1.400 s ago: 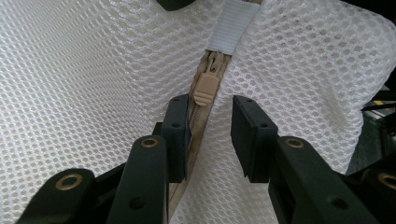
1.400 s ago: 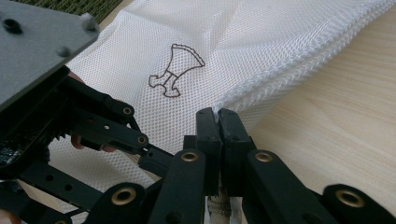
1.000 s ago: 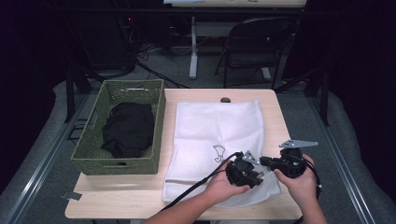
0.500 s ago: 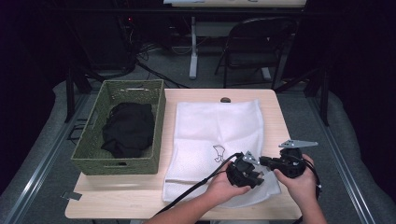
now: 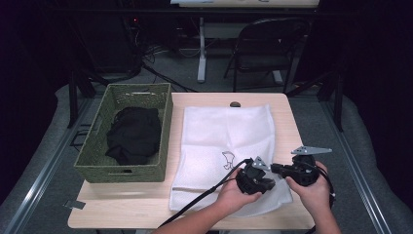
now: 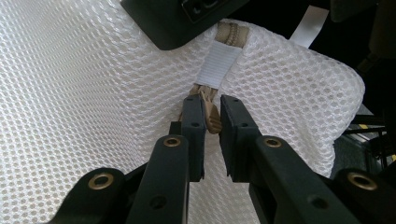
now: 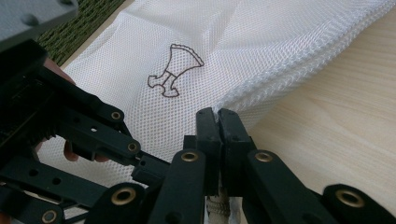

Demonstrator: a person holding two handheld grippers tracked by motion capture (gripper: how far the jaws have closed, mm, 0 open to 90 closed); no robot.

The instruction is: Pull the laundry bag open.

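Observation:
A white mesh bag [image 5: 226, 136] lies flat on the wooden table [image 5: 292, 122], with a small drawn logo [image 5: 229, 158] near its front. Both grippers work at its near right corner. My left gripper [image 5: 268, 184] is shut on the tan zipper pull [image 6: 212, 116], which sits between its jaws below a white tape tab [image 6: 217, 63]. In the left gripper view the mesh [image 6: 93, 70] bulges up around the jaws. My right gripper [image 5: 274, 168] is shut on the bag's folded edge [image 7: 233, 100], its jaws pressed together [image 7: 217, 114], with the logo [image 7: 175, 70] just beyond.
A green woven basket [image 5: 166, 126] stands at the table's left with a black garment [image 5: 134, 134] inside. A folding chair [image 5: 268, 44] and a desk leg stand behind the table. Bare wood runs along the bag's right side [image 7: 327, 107].

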